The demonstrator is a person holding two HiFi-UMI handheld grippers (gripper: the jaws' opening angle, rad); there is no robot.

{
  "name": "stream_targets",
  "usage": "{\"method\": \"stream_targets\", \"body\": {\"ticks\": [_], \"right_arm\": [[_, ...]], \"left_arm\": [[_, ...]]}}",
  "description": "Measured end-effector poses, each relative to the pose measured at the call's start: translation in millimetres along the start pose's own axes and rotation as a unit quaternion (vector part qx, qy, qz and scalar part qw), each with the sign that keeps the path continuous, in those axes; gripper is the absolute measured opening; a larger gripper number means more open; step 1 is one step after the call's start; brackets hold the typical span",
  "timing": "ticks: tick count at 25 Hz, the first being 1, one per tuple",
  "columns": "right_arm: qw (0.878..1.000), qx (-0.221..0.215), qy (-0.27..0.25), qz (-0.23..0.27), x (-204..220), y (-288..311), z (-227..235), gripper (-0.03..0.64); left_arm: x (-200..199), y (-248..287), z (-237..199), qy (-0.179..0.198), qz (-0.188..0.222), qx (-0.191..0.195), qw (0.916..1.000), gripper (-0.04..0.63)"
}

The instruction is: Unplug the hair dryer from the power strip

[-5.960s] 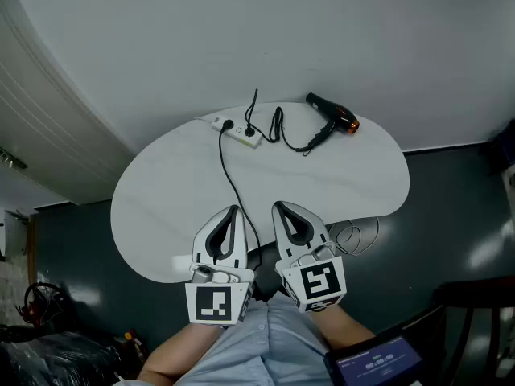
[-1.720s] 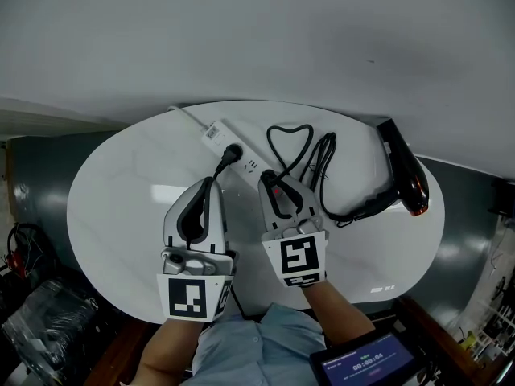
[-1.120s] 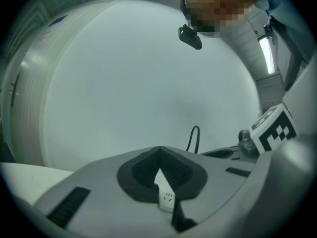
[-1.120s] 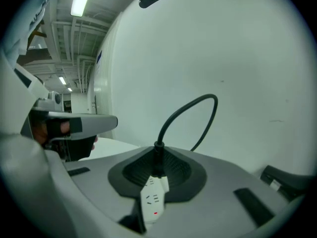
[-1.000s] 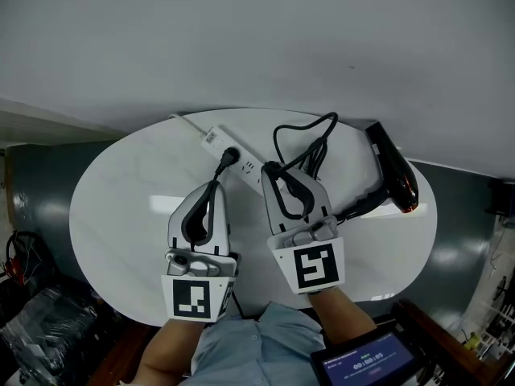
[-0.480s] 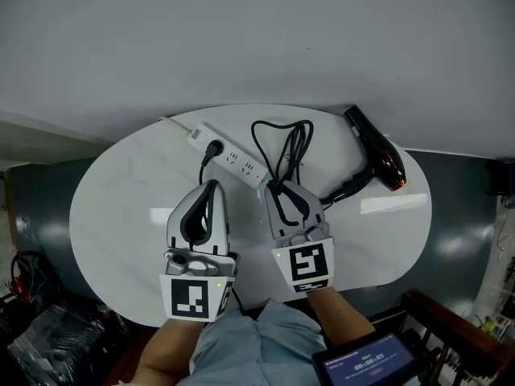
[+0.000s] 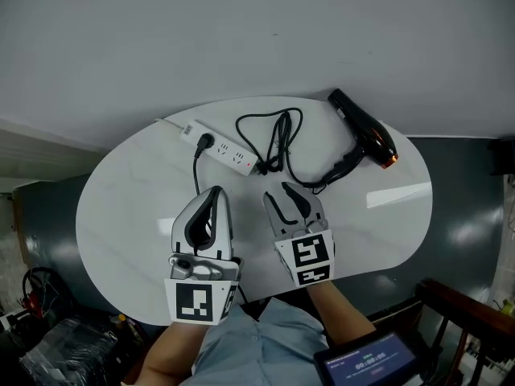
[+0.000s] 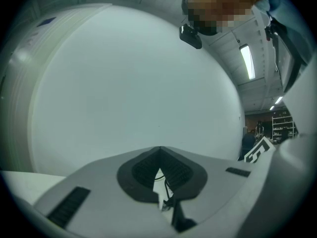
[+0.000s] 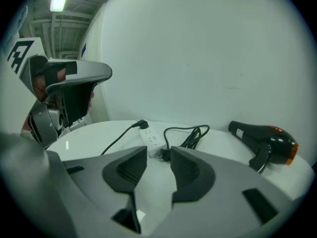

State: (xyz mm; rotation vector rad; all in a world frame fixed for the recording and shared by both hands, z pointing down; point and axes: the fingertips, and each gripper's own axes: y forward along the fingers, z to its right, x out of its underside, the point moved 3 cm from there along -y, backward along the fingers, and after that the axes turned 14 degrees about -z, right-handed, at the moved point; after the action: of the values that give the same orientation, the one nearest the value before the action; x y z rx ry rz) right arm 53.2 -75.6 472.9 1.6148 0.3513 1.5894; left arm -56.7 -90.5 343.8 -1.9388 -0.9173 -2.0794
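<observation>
Black hair dryer [image 7: 364, 129], orange end; white power strip [image 7: 225, 153]; table [image 7: 121, 215] seemingly marbled white.

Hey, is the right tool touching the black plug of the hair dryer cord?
Apart. In the head view, bare white table shows between the right tool and the black plug. Its jaws have just been opening, with nothing between them.

near half: table [image 7: 113, 215] bare, open passage across the front and both sides | far edge: power strip [image 7: 225, 151], looped cord [image 7: 279, 139] and hair dryer [image 7: 362, 129] lie in a row, wall [image 7: 241, 39] just behind | left of centre: black cable [image 7: 195, 167] runs from the strip toward the near side, crossing the open part
</observation>
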Motion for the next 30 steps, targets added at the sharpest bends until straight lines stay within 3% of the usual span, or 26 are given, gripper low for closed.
{"method": "stream_targets", "body": {"ticks": [10,15,19,22,30], "right_arm": [[0.991,0.022,-0.030,0.126,-75,-71,-26,0.147],[0.973,0.033,-0.080,0.216,-130,-113,-44,0.137],[0.954,0.043,-0.115,0.273,-154,-132,-58,0.067],[0.948,0.047,-0.116,0.291,-156,-136,-66,0.029],[0.948,0.050,-0.116,0.291,-146,-136,-72,0.002]], "left_arm": [[-50,-42,-14,0.028,0.070,-0.021,0.9969,-0.002],[-76,-62,-23,0.068,0.119,-0.047,0.9895,-0.002],[-75,-66,-32,0.041,0.125,-0.046,0.9903,-0.002],[-75,-70,-35,0.029,0.126,-0.045,0.9906,-0.002],[-72,-77,-31,0.021,0.125,-0.040,0.9911,-0.002]]}}
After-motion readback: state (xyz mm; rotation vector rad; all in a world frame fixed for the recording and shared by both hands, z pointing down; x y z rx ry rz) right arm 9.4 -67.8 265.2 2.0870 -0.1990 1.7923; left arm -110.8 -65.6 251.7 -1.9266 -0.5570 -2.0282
